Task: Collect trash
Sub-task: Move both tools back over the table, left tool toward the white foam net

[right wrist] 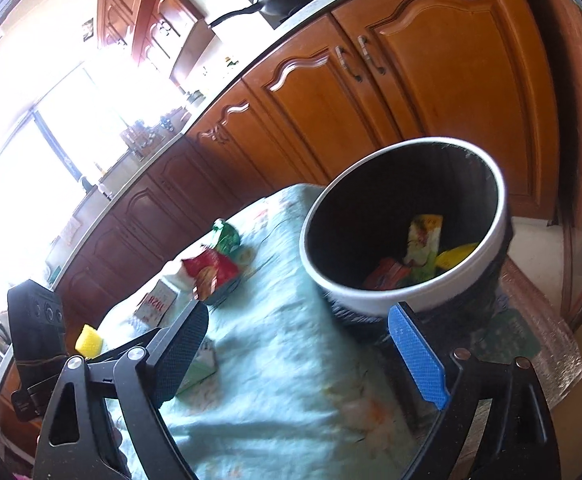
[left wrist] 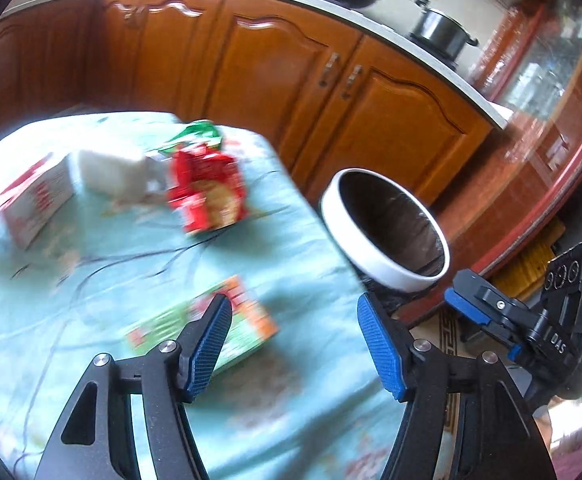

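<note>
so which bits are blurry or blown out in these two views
Left wrist view: motion blur smears the red snack bag, the white box and the green carton, while the left gripper stays sharp. Right wrist view: the window is blown out to white, the trash bin rim is slightly smeared, and fisheye bends the counter edge.

Pale turquoise tablecloth (left wrist: 283, 240), white-rimmed black bin (right wrist: 371, 304), red snack packet (left wrist: 207, 196), orange-green carton (left wrist: 247, 320).
</note>
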`<state>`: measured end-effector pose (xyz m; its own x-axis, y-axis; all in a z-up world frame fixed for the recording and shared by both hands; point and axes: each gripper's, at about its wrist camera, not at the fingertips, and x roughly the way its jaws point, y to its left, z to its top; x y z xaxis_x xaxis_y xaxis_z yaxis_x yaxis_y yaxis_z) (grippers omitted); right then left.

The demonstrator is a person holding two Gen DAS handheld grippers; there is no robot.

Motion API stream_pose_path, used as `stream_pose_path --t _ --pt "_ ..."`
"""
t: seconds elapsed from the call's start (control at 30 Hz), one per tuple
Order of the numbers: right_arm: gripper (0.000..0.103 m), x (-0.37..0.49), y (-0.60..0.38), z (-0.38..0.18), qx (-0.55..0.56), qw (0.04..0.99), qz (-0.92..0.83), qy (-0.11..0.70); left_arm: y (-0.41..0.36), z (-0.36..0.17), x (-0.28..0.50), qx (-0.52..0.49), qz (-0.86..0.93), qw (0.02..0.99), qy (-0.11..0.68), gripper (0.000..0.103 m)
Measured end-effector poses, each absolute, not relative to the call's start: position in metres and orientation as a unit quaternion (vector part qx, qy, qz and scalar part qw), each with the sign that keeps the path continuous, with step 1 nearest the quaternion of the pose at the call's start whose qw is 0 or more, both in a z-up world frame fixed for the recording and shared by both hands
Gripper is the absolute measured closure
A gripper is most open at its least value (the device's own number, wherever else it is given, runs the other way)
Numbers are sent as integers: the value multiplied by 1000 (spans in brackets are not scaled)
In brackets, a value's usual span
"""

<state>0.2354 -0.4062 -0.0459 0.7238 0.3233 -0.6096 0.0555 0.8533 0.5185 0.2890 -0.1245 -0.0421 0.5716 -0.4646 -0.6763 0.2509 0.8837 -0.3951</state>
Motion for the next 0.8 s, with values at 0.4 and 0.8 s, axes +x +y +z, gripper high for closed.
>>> stream_pose_path --t 0.4,0.8 --pt "10 232 -324 -58 230 875 139 403 -35 -43 242 -168 -138 885 412 38" --pt "2 237 -245 -65 134 874 188 428 24 -40 232 -187 -79 892 404 38"
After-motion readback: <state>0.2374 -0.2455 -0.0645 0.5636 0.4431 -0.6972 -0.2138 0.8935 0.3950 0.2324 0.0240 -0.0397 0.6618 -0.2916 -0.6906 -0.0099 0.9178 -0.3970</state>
